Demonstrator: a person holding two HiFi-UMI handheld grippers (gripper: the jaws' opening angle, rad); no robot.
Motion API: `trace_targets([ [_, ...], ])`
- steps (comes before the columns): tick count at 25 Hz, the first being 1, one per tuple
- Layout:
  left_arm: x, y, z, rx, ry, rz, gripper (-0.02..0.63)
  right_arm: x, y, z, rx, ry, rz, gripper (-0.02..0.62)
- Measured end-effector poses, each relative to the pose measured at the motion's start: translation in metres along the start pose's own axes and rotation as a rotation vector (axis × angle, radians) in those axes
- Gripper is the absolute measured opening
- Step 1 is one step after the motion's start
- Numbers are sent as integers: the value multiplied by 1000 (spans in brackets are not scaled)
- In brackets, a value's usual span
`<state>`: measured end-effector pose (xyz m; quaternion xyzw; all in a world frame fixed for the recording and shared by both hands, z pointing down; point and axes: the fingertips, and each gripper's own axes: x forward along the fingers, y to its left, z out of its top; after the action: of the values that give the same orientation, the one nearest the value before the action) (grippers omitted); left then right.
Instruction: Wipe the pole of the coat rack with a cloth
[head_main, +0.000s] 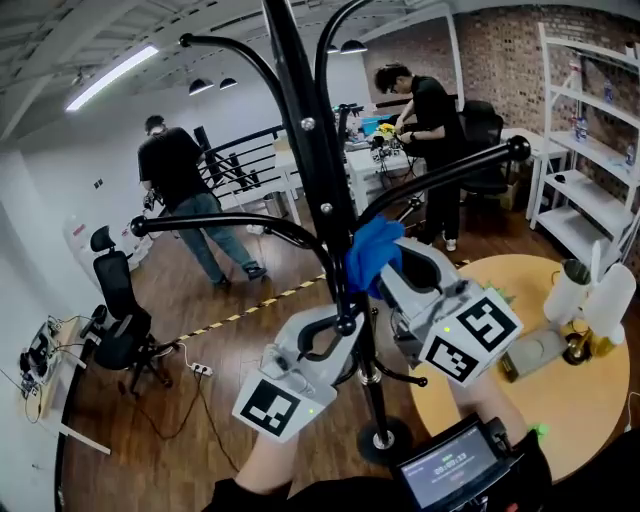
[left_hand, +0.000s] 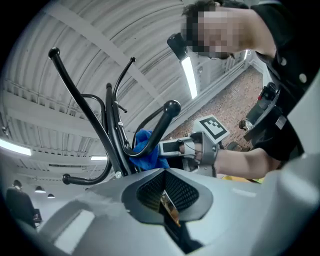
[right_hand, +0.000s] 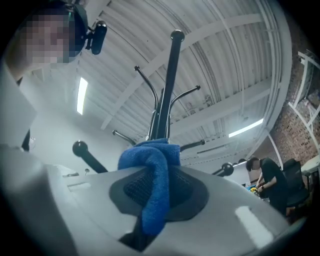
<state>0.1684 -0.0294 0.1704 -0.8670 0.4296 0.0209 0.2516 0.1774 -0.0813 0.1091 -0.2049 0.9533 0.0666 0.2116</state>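
Note:
The coat rack's black pole runs from the top of the head view down to its round base, with curved hook arms branching off. My right gripper is shut on a blue cloth, which sits against the pole's right side at mid height. In the right gripper view the blue cloth drapes over the jaws of my right gripper, with the pole rising behind. My left gripper is low beside the pole, shut and empty. In the left gripper view, the pole stands beyond my left gripper.
A round wooden table at the right carries white bottles. White shelving lines the right wall. An office chair stands at the left. Two people work at the back near desks. A screen device hangs at my chest.

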Motion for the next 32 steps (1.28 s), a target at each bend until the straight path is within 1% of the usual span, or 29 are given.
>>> trace_targets([
  [3,0,2,7,6,-10,5,3,-1,-5,31,-3,-52,-2,54],
  [7,5,0,11,12,-33,-5,3,-15,-18,67,-73,-82,-37,54],
  [10,9,-3,11,14,-37,-15,3,-31,-27,88,-93,-116,-64,54],
  [15,15,-9,7,12,-36,-40,3,-68,-36,136,-126,-222,-122,54],
  [17,15,-11,8,13,-41,-46,3,-77,-37,146,-149,-233,-138,54],
  [20,12,-14,8,12,-44,-44,3,-77,-35,145,-148,-231,-153,54],
  [26,-12,-10,8,2,-38,-12,3,-63,-22,133,-119,-240,-178,52],
  [29,-20,-1,5,-9,-31,11,3,-43,-21,109,-96,-187,-168,52],
  [32,-27,2,2,-23,-28,20,3,-21,-17,77,-83,-103,-141,52],
])
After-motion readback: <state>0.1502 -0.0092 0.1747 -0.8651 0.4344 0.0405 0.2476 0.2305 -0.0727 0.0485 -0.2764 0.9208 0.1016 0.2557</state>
